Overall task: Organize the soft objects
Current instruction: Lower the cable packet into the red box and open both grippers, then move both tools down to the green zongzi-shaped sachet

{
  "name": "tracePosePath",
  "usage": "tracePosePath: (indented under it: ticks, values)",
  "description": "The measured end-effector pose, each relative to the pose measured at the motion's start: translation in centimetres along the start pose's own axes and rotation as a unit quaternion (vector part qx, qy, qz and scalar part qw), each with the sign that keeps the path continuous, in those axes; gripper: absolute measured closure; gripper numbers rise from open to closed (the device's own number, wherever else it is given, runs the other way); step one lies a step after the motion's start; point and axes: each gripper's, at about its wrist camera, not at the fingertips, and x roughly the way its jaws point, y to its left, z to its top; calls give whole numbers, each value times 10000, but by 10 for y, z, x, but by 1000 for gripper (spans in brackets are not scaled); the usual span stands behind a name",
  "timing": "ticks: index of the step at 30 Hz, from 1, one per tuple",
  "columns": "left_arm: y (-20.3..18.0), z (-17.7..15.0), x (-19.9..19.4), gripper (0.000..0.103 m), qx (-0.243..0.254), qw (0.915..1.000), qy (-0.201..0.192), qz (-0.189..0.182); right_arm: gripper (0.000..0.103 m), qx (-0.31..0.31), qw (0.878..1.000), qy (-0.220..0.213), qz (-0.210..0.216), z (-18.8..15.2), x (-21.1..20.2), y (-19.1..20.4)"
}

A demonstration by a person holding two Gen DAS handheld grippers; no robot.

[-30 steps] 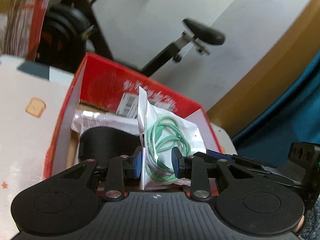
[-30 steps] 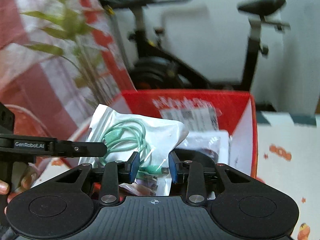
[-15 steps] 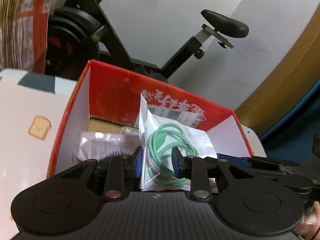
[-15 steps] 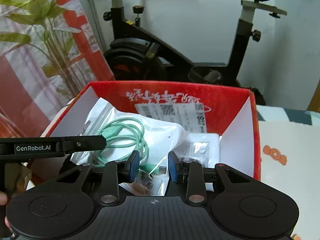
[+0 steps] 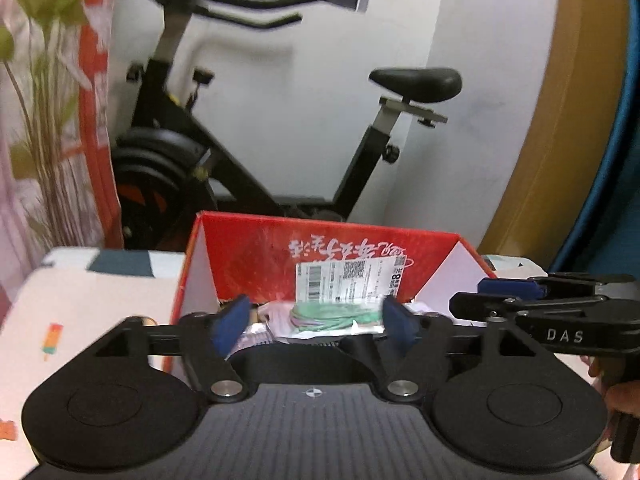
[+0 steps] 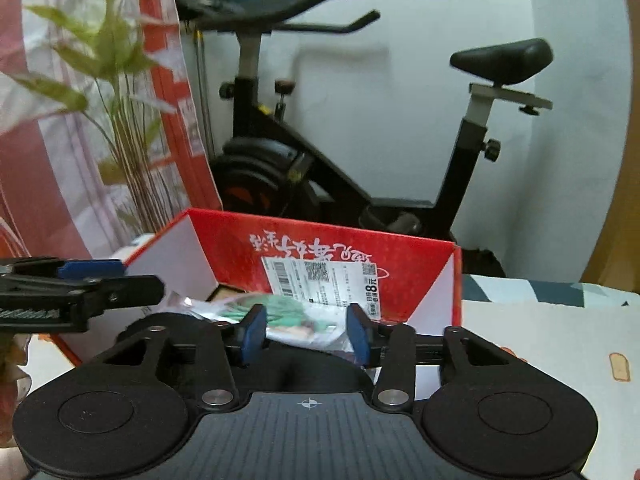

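Both my left hand-held gripper (image 5: 314, 326) and my right hand-held gripper (image 6: 306, 330) have their jaws spread wide and grip nothing, each poised at the near edge of the red box (image 6: 400, 280) just ahead. The clear bag of green cable (image 5: 334, 314) lies flat inside the box, straight in front of both and touching neither, so I judge this placing step finished. Next I must back away from the box and find another soft item on the surface (image 6: 540, 340) beside it.
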Motion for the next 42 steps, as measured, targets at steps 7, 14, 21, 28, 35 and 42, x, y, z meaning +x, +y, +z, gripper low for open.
tracePosePath:
  ticks: [7,14,21,28,35,42]
  values:
    - [-22,-15,-37,4,349,9986,-267,286,14,109,9988,-480,81,-23,-41,-2]
    - [-25,-41,-59,0,174,9985,-185,490,0,307,9969,-719,36,-53,-74,-3]
    - [-22,-69,-73,0,-131,9964,-97,830,0,-15,9956,-903,-250,-95,-96,6]
    - [-26,-92,-82,0,-191,9951,-51,964,1,56,9962,-864,-80,-139,-100,4]
    - [-32,-113,-79,0,-332,9966,200,728,23,304,9978,-541,217,-176,-87,0]
    - [-35,-116,-67,1,-403,9966,322,643,39,268,9977,-404,476,-185,-74,1]
